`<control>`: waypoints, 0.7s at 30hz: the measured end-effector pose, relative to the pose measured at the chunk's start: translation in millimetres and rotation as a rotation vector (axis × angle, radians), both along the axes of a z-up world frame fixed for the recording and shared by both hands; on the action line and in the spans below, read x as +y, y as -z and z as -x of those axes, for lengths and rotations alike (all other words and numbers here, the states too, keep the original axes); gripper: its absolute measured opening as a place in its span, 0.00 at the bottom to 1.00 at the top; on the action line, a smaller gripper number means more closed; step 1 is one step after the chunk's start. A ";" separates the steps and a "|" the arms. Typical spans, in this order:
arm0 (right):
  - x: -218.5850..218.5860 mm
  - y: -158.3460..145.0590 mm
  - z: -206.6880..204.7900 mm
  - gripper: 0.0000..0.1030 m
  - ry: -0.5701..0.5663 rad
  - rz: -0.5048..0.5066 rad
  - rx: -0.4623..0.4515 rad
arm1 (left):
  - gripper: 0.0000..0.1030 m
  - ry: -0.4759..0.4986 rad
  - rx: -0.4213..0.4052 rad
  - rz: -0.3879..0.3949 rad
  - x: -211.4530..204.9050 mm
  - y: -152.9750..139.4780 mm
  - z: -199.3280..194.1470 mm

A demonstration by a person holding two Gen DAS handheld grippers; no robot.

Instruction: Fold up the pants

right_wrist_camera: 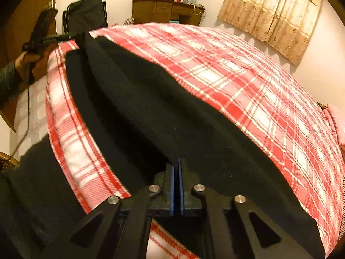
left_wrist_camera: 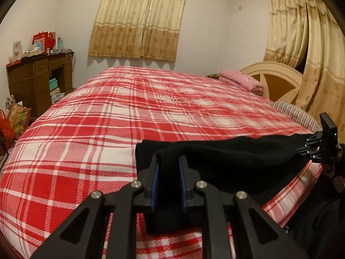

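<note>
Black pants [right_wrist_camera: 151, 99] are clamped at one end by the left gripper [left_wrist_camera: 169, 172] and at the other by the right gripper [right_wrist_camera: 176, 172], stretched along the near edge of the red plaid bedspread [left_wrist_camera: 97, 118]; beyond, curtains [left_wrist_camera: 140, 17] are hung.

Pants [right_wrist_camera: 151, 108] lie along the bed's [left_wrist_camera: 86, 129] near edge — desk [left_wrist_camera: 36, 82] beyond.

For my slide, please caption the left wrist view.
Left gripper shut on black pants above a red plaid bedspread.
</note>
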State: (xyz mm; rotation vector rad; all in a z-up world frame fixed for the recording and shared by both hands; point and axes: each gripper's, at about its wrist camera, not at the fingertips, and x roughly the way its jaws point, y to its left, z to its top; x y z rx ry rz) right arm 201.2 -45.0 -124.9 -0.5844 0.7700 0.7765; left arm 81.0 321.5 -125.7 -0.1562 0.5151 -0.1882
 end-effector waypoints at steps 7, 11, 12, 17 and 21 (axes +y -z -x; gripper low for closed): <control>1.4 14.4 17.7 0.03 -0.047 0.014 0.064 | 0.17 -0.003 0.011 0.025 8.0 6.8 12.9; 2.6 36.5 15.7 0.03 -0.045 0.048 0.091 | 0.17 -0.009 0.019 0.050 13.8 16.5 22.1; 2.6 36.5 15.7 0.03 -0.045 0.048 0.091 | 0.17 -0.013 0.024 0.052 16.3 18.2 23.9; 3.5 44.5 11.2 0.04 -0.045 0.048 0.128 | 0.17 -0.075 0.064 0.051 33.9 26.7 33.0; 1.3 42.9 9.1 0.12 -0.057 0.046 0.167 | 0.17 -0.140 0.059 0.048 46.4 23.6 43.1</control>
